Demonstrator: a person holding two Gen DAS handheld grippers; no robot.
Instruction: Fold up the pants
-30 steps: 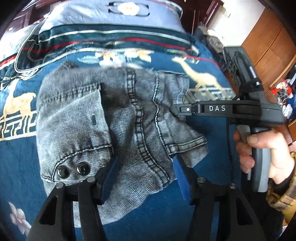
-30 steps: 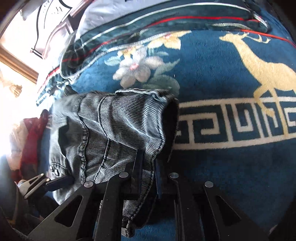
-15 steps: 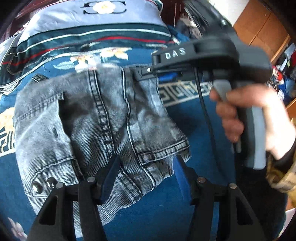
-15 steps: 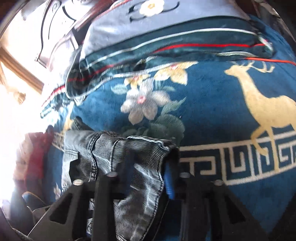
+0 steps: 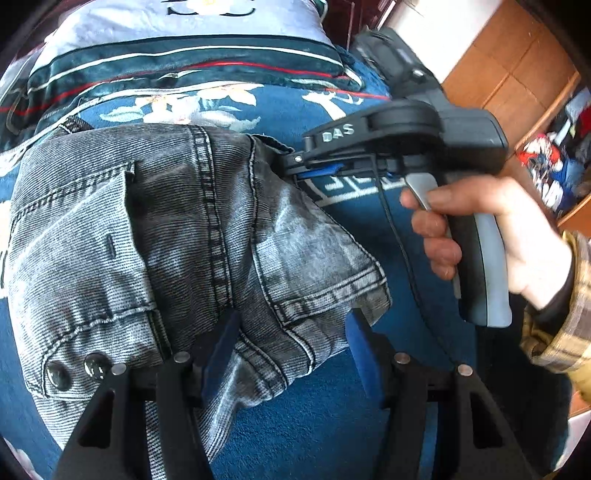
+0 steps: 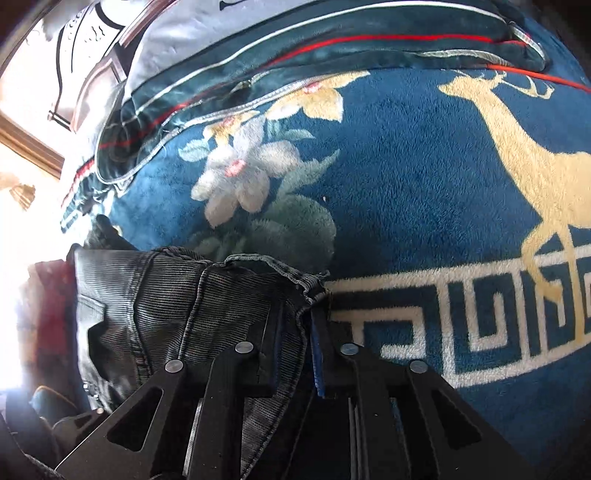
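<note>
The grey denim pants [image 5: 177, 236] lie folded into a thick bundle on the blue patterned blanket [image 5: 317, 413]. My left gripper [image 5: 291, 350] is open, its blue pads either side of the near hem of the bundle. My right gripper [image 6: 295, 332] is shut on the far right corner of the pants [image 6: 207, 295]; it also shows in the left wrist view [image 5: 295, 164], held by a hand [image 5: 498, 236], pinching that corner just above the blanket.
A folded dark quilt with red and white stripes [image 5: 184, 66] and a pale pillow [image 5: 177, 22] lie at the head of the bed. A wooden wardrobe [image 5: 517, 74] and a heap of clothes [image 5: 554, 166] stand at the right.
My right gripper has carried its pinched corner of the pants toward the far side of the bundle and closed tighter on it. My left gripper stayed open at the near hem.
</note>
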